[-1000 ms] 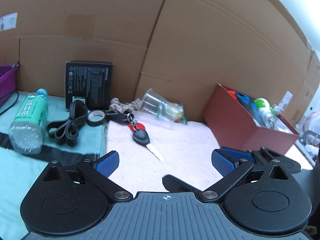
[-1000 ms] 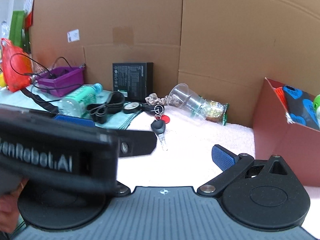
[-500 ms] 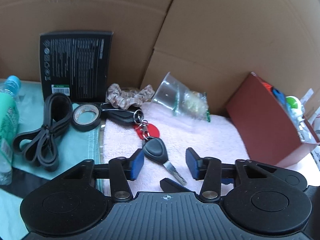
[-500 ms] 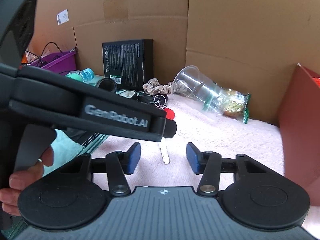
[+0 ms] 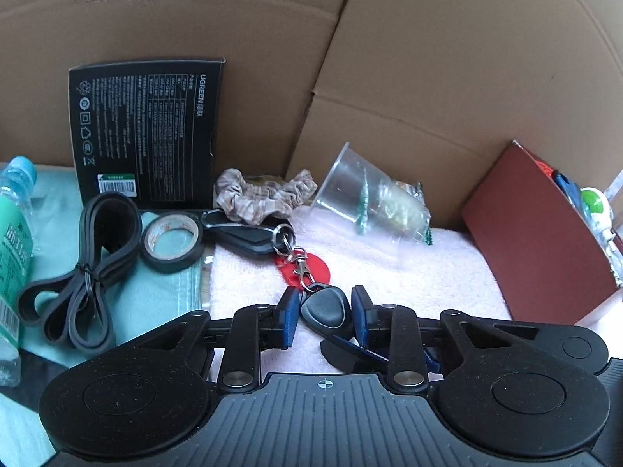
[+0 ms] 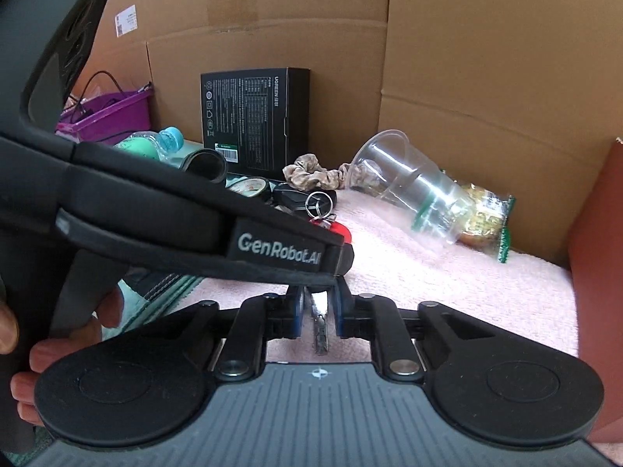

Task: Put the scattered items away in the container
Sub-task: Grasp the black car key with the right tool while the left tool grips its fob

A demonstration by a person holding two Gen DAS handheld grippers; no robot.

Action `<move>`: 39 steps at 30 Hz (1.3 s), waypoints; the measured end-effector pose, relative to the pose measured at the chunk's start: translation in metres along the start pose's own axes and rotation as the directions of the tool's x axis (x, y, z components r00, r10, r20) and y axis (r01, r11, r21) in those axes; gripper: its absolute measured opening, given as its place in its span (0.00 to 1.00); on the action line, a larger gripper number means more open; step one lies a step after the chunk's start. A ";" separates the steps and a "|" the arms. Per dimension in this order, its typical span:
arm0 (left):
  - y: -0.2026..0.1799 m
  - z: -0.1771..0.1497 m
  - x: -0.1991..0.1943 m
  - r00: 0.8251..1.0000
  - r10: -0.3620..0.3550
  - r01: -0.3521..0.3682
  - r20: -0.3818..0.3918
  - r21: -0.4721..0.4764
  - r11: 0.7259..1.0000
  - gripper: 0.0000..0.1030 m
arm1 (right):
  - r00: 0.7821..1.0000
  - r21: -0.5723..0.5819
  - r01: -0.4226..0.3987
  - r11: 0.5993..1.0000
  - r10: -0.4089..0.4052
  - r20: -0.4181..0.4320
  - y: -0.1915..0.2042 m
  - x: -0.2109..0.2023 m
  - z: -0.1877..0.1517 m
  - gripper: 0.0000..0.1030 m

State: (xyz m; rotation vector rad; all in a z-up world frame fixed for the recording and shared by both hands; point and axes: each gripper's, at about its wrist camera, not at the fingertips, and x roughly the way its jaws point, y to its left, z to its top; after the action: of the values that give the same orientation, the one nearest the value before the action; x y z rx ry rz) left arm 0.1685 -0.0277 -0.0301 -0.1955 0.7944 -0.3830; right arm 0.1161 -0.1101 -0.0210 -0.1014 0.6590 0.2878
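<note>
A bunch of keys lies on the pink towel [image 5: 409,272]: a black key head [image 5: 325,309], a red tag [image 5: 307,268] and a black car fob [image 5: 249,235] on one ring. My left gripper [image 5: 323,317] is shut on the black key head. My right gripper [image 6: 317,313] is closed around the metal key blade [image 6: 320,327], with the left gripper's body crossing in front. The red-brown container [image 5: 537,241] stands at the right with several items inside.
A clear plastic cup [image 5: 350,190] lies on its side over a snack packet [image 5: 401,210]. A beige scrunchie [image 5: 264,194], black tape roll [image 5: 173,241], rubber bands [image 5: 78,276], green bottle [image 5: 11,241] and black box [image 5: 146,132] sit left. Cardboard walls stand behind.
Both grippers moved forward to the key and closed from wide open: the left onto the key head, the right around the blade.
</note>
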 end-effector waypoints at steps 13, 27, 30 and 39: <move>-0.047 -0.058 -0.060 0.997 -0.081 0.081 0.012 0.005 0.997 0.26 | 0.999 0.031 -0.036 0.999 0.035 0.038 0.002 -0.082 -0.037 0.15; -0.084 -0.120 -0.092 0.997 -0.072 0.073 -0.033 0.035 0.997 0.69 | 1.000 0.039 -0.004 0.999 0.004 0.003 0.008 -0.159 -0.110 0.21; -0.075 -0.111 -0.098 0.999 0.030 -0.029 0.023 -0.012 1.000 0.81 | 1.000 0.033 0.008 0.999 -0.008 0.025 0.010 -0.157 -0.109 0.44; -0.078 -0.081 -0.069 0.996 0.092 -0.092 0.001 0.004 0.996 0.81 | 0.999 0.022 0.003 1.000 -0.004 0.038 0.014 -0.138 -0.099 0.50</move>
State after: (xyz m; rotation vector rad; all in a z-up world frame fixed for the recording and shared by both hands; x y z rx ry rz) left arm 0.0459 -0.0732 -0.0161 -0.1546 0.7992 -0.2979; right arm -0.0504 -0.1465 -0.0142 -0.0758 0.6238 0.2785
